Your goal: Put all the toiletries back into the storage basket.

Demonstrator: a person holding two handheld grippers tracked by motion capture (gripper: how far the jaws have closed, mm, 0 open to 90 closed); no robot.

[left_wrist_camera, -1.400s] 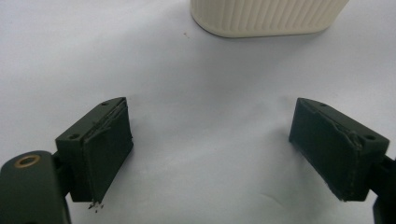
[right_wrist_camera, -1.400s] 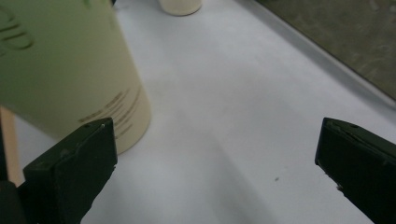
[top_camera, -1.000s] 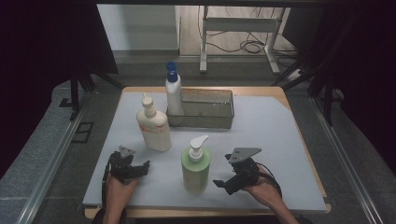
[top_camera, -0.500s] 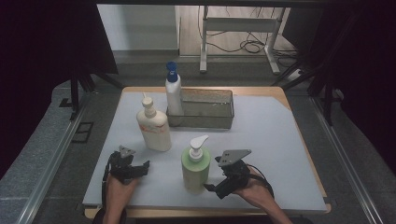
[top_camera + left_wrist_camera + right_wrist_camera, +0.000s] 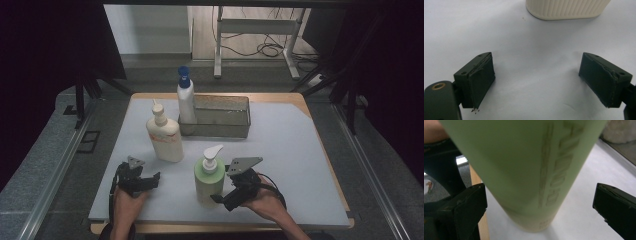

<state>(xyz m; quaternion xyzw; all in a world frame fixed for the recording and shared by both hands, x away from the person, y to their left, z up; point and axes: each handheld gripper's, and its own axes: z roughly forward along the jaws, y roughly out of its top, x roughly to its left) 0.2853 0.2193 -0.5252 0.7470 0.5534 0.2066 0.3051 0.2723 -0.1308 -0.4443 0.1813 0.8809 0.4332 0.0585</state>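
Three bottles and one wire basket (image 5: 220,117) stand mid-frame on the surface; the right gripper (image 5: 235,192) spreads wide fingers around the green pump bottle (image 5: 209,175), the left gripper (image 5: 142,180) wide, empty.

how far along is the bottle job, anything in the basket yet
Early. Nothing looks done: the metal basket holds no bottle, and the blue-capped bottle and cream bottle stand outside it. In hand: the right gripper, jaws open, straddles the green pump bottle. The left gripper sits open. Left: every grasp and move.
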